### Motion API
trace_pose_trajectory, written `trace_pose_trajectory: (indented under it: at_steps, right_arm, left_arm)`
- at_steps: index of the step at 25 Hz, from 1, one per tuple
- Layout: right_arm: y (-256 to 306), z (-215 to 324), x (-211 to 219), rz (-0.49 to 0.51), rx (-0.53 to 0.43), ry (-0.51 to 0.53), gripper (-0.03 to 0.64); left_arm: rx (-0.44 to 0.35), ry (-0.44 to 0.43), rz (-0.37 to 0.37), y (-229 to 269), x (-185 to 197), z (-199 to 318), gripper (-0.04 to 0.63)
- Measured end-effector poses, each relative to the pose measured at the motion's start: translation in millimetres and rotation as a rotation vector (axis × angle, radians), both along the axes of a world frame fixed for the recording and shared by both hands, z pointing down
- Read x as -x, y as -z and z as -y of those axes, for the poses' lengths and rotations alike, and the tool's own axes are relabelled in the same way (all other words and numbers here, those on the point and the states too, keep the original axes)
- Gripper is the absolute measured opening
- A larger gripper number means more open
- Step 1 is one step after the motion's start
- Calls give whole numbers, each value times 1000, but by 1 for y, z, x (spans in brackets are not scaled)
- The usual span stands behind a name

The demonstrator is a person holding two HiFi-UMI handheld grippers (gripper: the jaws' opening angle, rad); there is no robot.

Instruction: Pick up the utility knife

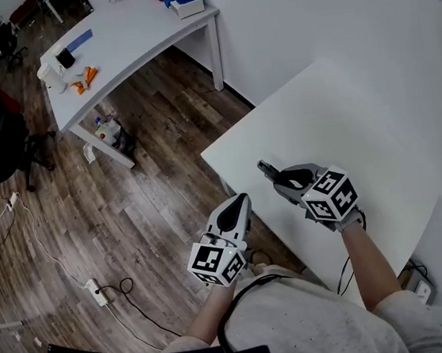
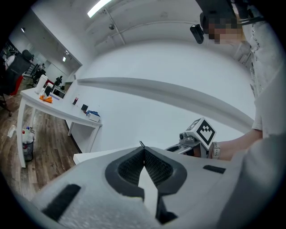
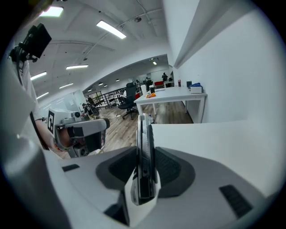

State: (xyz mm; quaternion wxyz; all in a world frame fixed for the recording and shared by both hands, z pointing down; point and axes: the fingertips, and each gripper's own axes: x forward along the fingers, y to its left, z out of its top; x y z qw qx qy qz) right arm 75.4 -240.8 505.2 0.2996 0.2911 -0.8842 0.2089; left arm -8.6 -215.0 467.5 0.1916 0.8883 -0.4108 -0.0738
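Clamping the utility knife edge-on above the left edge of the table, the right gripper should squeeze steadily; the left gripper, closed empty, should wait clear.

Bare white table stretched ahead of right gripper, wall rose behind it, open wood floor lay under left gripper, far desk well apart.

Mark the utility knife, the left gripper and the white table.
utility knife (image 3: 144, 152), right gripper view, on its body where the pads clamp it.
left gripper (image 1: 242, 201), head view, at its closed tips.
white table (image 1: 334, 118), head view, on its bare top.
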Motion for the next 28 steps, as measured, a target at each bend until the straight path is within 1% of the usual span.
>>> trace_pose_trajectory:
  at_steps: [7,15,21,28]
  right_arm:
    - [23,-7,-7,56,-18,-45,132]
    - [46,-8,-12,166,-39,-167,132]
    - [49,-5,-12,211,-63,-230,132]
    - [53,-7,-8,236,-105,-264,132]
  left_arm:
    - [-24,-22,0,17,-11,-2,7]
    - [-24,-29,-3,24,-9,-3,6]
    - [-28,-21,-2,24,-7,-1,6]
    - [-35,-14,-2,28,-6,-4,6]
